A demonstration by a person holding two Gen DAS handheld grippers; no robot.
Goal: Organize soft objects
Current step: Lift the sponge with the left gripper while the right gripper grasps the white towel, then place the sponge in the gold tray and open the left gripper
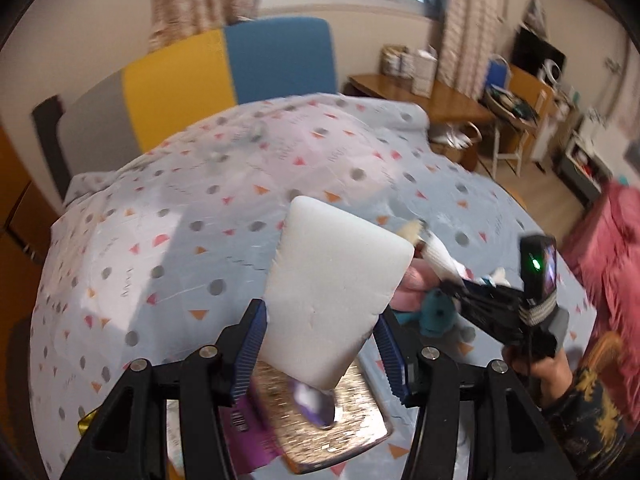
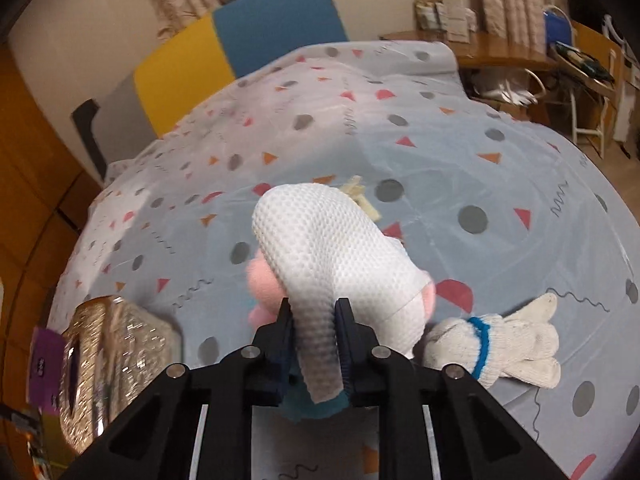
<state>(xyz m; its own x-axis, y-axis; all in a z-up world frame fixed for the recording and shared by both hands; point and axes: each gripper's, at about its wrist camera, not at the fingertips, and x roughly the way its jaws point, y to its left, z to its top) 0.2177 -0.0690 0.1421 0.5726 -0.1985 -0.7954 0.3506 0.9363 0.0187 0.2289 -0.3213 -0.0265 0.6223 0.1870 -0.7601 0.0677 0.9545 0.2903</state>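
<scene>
My left gripper (image 1: 320,344) is shut on a white foam sponge (image 1: 340,280), whose lower end sits between the blue pads above the bed. My right gripper (image 2: 316,344) is shut on a white waffle-knit cloth (image 2: 328,256) that bulges up in front of the jaws. Under that cloth lie a pink plush (image 2: 260,280) and something teal (image 2: 320,408). In the left wrist view the right gripper's black body (image 1: 500,312) shows at the right, with the white cloth (image 1: 440,256) and a teal plush toy (image 1: 436,312) at its tip.
A white knit glove with a blue band (image 2: 496,340) lies on the dotted grey bedcover (image 2: 480,160). A glittery gold box (image 2: 108,360) sits at the bed's near left. The yellow-and-blue headboard (image 1: 240,64), wooden desk (image 1: 440,100) and a pink blanket (image 1: 612,260) surround the bed.
</scene>
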